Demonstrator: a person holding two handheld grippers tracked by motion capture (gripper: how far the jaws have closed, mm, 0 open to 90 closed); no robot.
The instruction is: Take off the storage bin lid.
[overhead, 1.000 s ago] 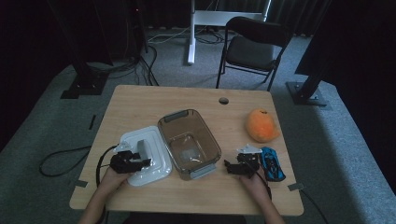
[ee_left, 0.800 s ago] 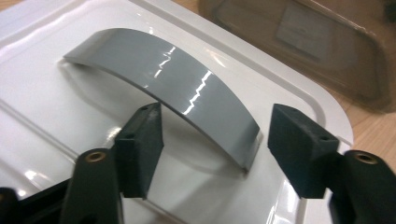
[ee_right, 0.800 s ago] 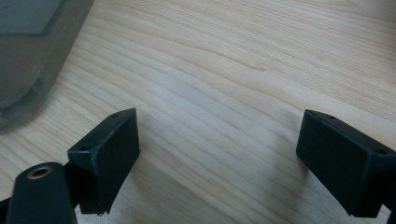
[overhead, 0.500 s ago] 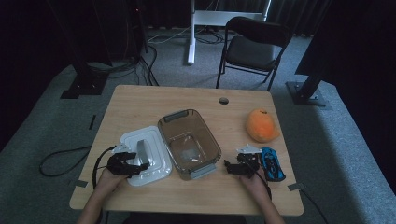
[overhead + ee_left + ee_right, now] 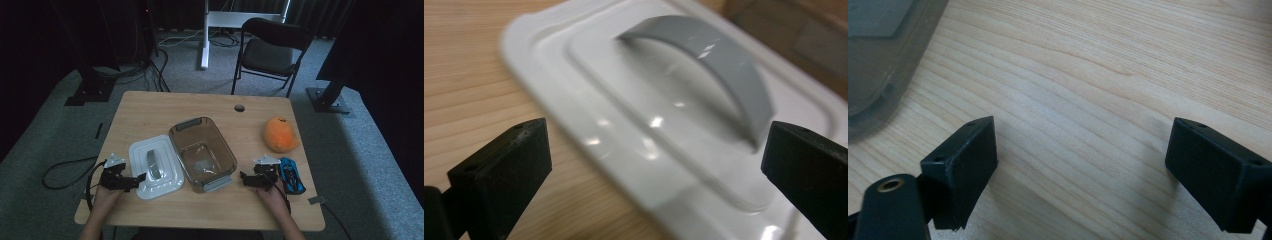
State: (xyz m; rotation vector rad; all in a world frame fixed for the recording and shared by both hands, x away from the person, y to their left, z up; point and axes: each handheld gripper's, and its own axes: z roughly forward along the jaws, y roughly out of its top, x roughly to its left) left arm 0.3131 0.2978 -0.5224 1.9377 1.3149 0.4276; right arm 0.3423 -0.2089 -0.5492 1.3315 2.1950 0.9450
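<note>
Resting at the near edge of the wooden table, left gripper lies with jaws spread wide, its tips at the near-left corner of the lid; right gripper lies with jaws equally wide apart over bare wood, closed on nothing. Lid: white, rectangular with rounded corners, raised stepped border, lying flat with a grey arched handle across its centre; the handle's long axis runs near to far. Blue toy car: just right of the right gripper, long axis near to far. Container: clear brownish tub with grey end tabs, open, standing just right of the lid, long axis running from far left to near right. Orange plush fruit: farther right, near the table's right edge. Cable hole: round, toward the far edge. Chair: dark, on carpet beyond the table.
</note>
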